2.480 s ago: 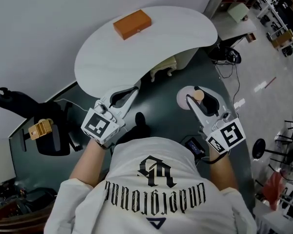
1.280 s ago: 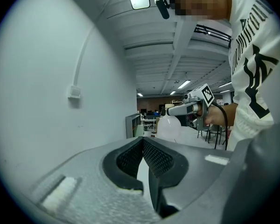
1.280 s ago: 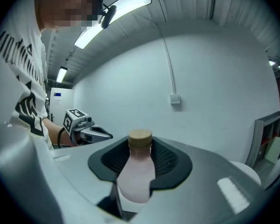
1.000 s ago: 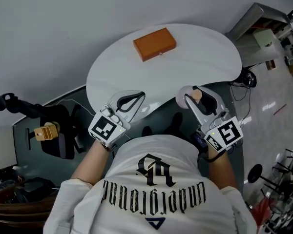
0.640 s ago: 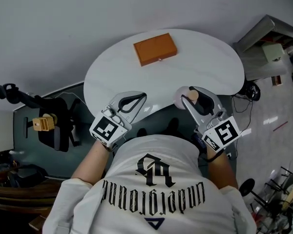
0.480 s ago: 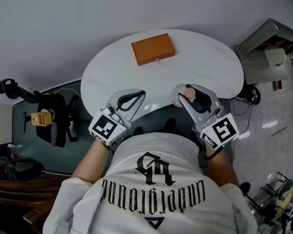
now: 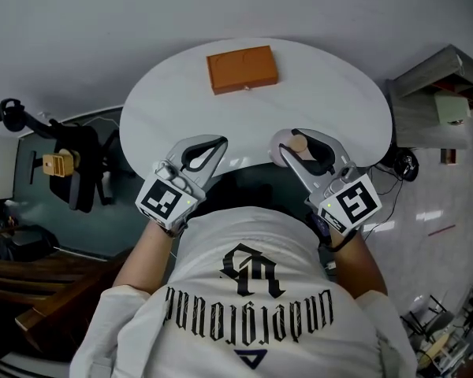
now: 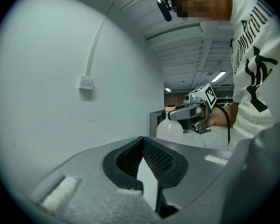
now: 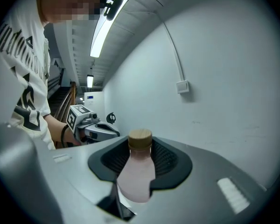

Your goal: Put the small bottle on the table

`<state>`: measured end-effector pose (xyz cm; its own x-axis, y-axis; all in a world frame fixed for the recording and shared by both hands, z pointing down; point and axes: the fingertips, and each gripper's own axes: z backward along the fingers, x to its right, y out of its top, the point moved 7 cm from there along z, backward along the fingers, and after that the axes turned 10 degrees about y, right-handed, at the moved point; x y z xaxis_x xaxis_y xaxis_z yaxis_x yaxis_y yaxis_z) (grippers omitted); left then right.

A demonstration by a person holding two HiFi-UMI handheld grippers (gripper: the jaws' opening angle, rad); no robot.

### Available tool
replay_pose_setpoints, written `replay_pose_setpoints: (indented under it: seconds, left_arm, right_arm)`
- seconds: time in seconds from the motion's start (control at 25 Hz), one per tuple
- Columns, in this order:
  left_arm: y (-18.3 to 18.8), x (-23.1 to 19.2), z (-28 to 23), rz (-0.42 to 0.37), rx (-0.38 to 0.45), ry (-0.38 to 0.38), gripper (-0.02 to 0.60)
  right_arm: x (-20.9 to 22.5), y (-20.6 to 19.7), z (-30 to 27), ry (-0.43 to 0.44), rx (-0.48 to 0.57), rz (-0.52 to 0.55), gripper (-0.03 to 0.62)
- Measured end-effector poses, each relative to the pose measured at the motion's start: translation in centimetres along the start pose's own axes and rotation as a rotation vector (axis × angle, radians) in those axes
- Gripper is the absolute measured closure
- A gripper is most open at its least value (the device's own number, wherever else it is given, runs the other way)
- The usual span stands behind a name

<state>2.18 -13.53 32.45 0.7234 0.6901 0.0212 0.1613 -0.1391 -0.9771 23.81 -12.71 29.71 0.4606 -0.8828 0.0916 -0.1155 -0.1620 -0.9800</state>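
Note:
The small bottle (image 7: 281, 150), pale with a round wooden cap (image 7: 298, 143), stands upright between the pads of my right gripper (image 7: 293, 142), which is shut on it over the near edge of the white oval table (image 7: 331, 85). In the right gripper view the bottle (image 9: 136, 178) fills the gap of the right gripper (image 9: 141, 148), and the left gripper (image 9: 95, 127) shows off to the side. My left gripper (image 7: 219, 142) hangs over the table's near edge to the left, tips together and holding nothing. From the left gripper (image 8: 142, 141) the bottle (image 8: 170, 129) shows in the right gripper (image 8: 191, 110).
An orange box (image 7: 242, 68) lies at the far side of the table, close to the pale wall. A black stand with a tan part (image 7: 59, 166) is on the floor at the left. A grey shelf unit (image 7: 437, 77) stands at the right.
The person has stepped up to the table: both grippers have gone from over the dark floor to the table's near edge. The bottle stays gripped in the right gripper.

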Motion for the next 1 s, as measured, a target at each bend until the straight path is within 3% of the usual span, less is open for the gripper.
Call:
replay_pose_setpoints:
  seconds: [0.6,1.0]
  left_arm:
    - [-2.0,-0.1,-4.7,0.040,-0.053,-0.033,0.574]
    - [-6.4,-2.8,-6.4,0.111,-0.098,-0.022,0.574]
  right_arm:
    - [3.9,-3.8,-0.3,-0.028,-0.076,-0.042,0.456]
    - [6.3,-8.1,-4.0,-0.015,-0.150,-0.096,0.456]
